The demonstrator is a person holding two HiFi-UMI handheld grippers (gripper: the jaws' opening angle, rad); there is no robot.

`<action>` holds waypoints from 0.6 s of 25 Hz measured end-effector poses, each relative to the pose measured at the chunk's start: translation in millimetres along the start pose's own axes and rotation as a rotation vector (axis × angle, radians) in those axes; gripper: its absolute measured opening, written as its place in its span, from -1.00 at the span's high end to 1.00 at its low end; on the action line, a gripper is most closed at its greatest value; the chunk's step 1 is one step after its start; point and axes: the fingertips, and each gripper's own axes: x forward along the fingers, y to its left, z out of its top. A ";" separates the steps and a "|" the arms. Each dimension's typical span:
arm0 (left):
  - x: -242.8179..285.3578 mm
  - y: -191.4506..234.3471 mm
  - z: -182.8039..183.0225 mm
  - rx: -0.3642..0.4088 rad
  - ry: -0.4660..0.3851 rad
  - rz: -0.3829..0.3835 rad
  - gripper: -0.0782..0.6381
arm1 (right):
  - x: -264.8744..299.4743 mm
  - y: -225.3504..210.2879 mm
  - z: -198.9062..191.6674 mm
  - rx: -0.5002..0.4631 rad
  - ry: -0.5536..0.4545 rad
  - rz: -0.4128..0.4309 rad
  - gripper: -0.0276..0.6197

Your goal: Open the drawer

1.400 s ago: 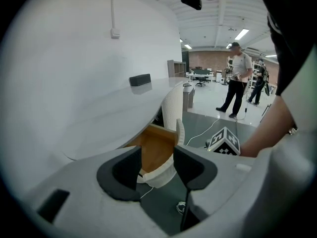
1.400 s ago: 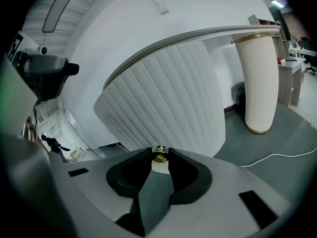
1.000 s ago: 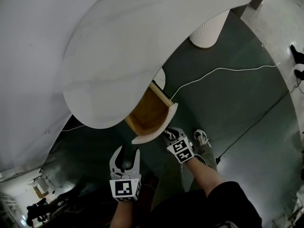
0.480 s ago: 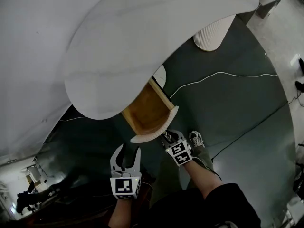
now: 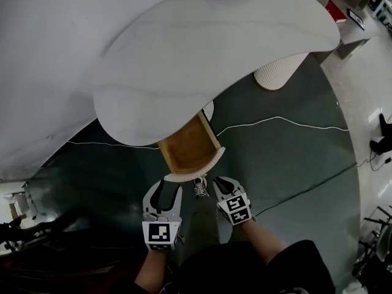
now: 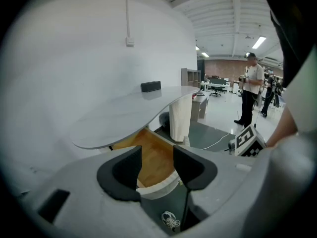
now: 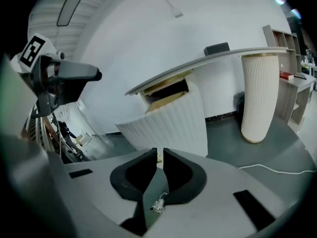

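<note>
Wood shows inside the drawer [image 5: 188,149], which stands well out from under the near edge of the white tabletop [image 5: 184,60], its ribbed white front towards me. I judge the opening as good as done.

My left hand-held gripper [image 5: 166,188] hangs just short of the left end of that front with its jaws wide and nothing between them. My right hand-held gripper [image 5: 225,184] is off the right end, its jaws down to a narrow slit and empty.

The main risk is overdoing it. With this much of the box already out, another pull could drag it off whatever it runs on, and neither hand-held gripper is under it to catch it. If I do need more travel, the right jaws are too narrow to take the front as they stand, so a hasty reach would only knock it and push the drawer back in or skew it. My shoe [image 5: 199,187] sits on the floor right below the front, where a dropped drawer would land.

A second ago the right hand-held gripper was up against the right end of the front with its jaws wider. Now it is clear of it, and the jaws have just been closing on nothing. The left one is open as before, and the drawer looks about as far out.
</note>
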 end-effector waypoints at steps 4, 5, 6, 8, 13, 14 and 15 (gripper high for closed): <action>-13.5 -3.7 16.7 -0.012 -0.045 0.032 0.23 | -34.1 1.6 34.2 -0.044 -0.061 -0.006 0.86; -15.6 -1.9 20.3 -0.024 -0.056 0.041 0.23 | -40.8 2.5 44.7 -0.049 -0.078 -0.008 0.88; -17.6 -0.2 22.8 -0.037 -0.067 0.051 0.23 | -47.3 3.9 54.8 -0.054 -0.095 -0.008 0.90; -23.2 2.5 26.5 -0.057 -0.093 0.074 0.23 | -60.7 9.3 72.1 -0.069 -0.130 -0.003 0.91; -45.6 6.1 38.1 -0.101 -0.157 0.134 0.23 | -92.7 29.9 115.5 -0.125 -0.202 0.038 0.91; -50.3 7.6 40.1 -0.094 -0.162 0.149 0.23 | -99.0 33.7 125.5 -0.134 -0.217 0.047 0.91; -54.8 8.9 40.7 -0.087 -0.161 0.164 0.23 | -105.3 37.4 135.8 -0.142 -0.234 0.057 0.91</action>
